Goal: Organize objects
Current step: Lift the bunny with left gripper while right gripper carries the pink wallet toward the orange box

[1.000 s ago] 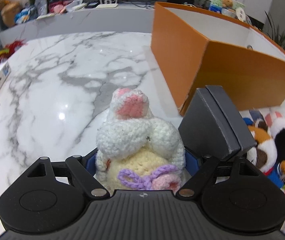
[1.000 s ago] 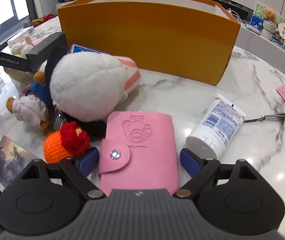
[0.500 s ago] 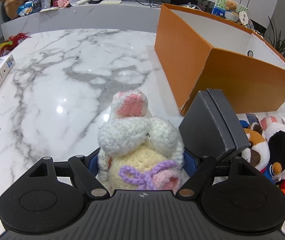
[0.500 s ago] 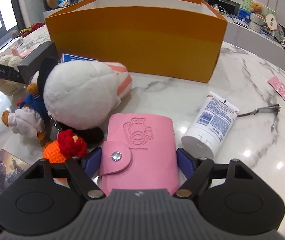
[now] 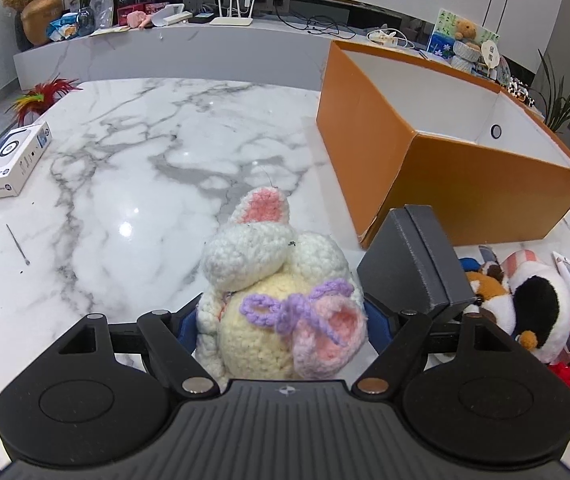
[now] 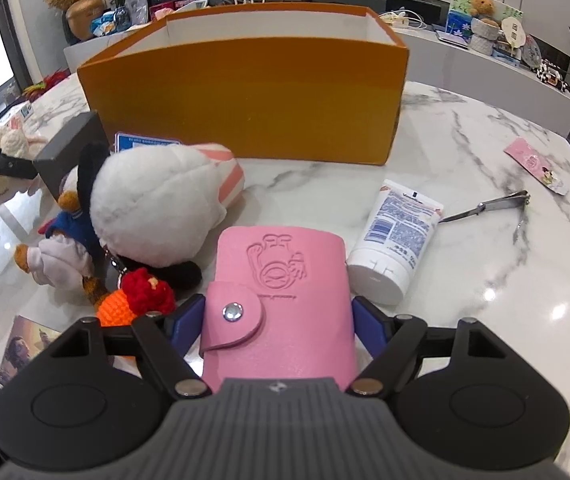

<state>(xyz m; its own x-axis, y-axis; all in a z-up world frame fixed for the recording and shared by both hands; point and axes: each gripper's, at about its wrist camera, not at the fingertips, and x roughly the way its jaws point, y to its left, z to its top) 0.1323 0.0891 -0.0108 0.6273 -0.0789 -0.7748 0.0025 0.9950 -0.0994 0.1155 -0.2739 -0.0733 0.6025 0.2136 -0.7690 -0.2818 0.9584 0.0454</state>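
A: How far along, L to R?

B: Barely begun. Left gripper (image 5: 283, 322) has its jaws wide, just been narrowing, pads snug on the crochet bunny (image 5: 281, 300), lifted off the marble table (image 5: 125, 184). Orange box (image 5: 465, 168) looks empty from here.

A: And the right?

B: Right gripper (image 6: 279, 322), about 1/2 open, clamps the pink card wallet (image 6: 281, 300). Plush toy (image 6: 157, 208), cream tube (image 6: 397, 232), nail clippers (image 6: 489, 210) etc. not yet sorted.
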